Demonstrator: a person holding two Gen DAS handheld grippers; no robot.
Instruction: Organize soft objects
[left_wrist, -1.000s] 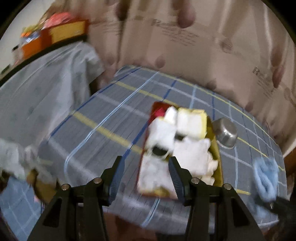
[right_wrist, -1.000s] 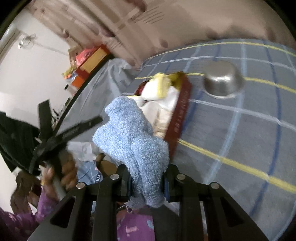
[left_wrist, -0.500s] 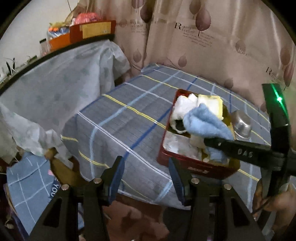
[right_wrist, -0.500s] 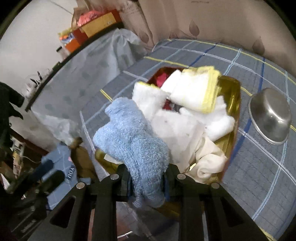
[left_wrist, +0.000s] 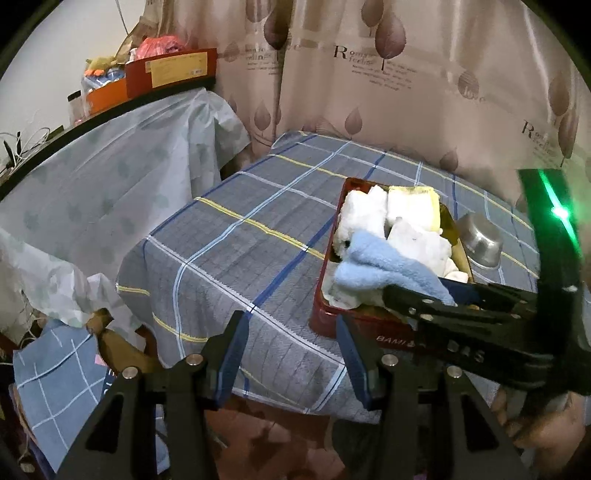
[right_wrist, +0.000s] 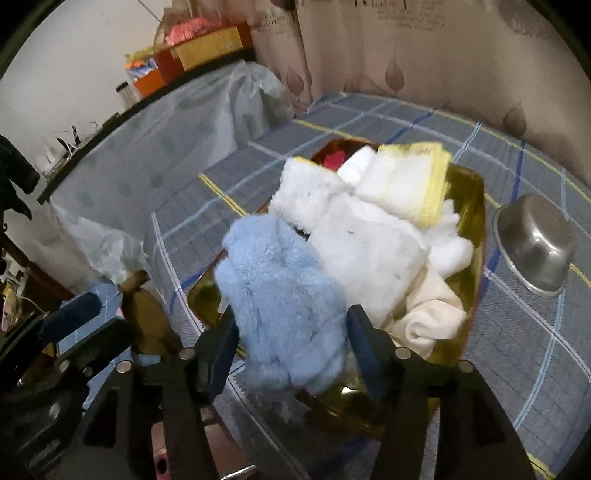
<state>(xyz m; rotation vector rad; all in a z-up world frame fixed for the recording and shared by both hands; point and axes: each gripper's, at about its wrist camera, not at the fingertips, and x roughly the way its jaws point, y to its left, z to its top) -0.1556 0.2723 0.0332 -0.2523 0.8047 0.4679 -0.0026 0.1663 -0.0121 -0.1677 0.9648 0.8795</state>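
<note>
A fluffy light-blue cloth (right_wrist: 280, 280) hangs over the near end of the red tin (left_wrist: 325, 295), whose gold inside (right_wrist: 469, 229) holds several white cloths (right_wrist: 369, 251) and a yellow-edged one (right_wrist: 406, 184). My right gripper (right_wrist: 291, 325) is opening. The blue cloth (left_wrist: 380, 269) still lies between its jaws, slack and blurred, and the pads stand off its sides. In the left wrist view the right gripper (left_wrist: 424, 291) reaches in from the right over the tin's near rim. My left gripper (left_wrist: 289, 325) stands open and empty above the table's front edge, left of the tin.
A steel bowl (right_wrist: 535, 247) sits on the checked tablecloth (left_wrist: 240, 258) right of the tin. Left of the table stands plastic-draped furniture (left_wrist: 110, 177) with boxes (left_wrist: 166, 70) on top. A leaf-print curtain (left_wrist: 406, 92) hangs behind. A hand (left_wrist: 535, 424) holds the right gripper.
The right gripper swung over the tin with the blue cloth, then its jaws spread and the cloth sagged loose. The left gripper drew back toward the table's front edge.
</note>
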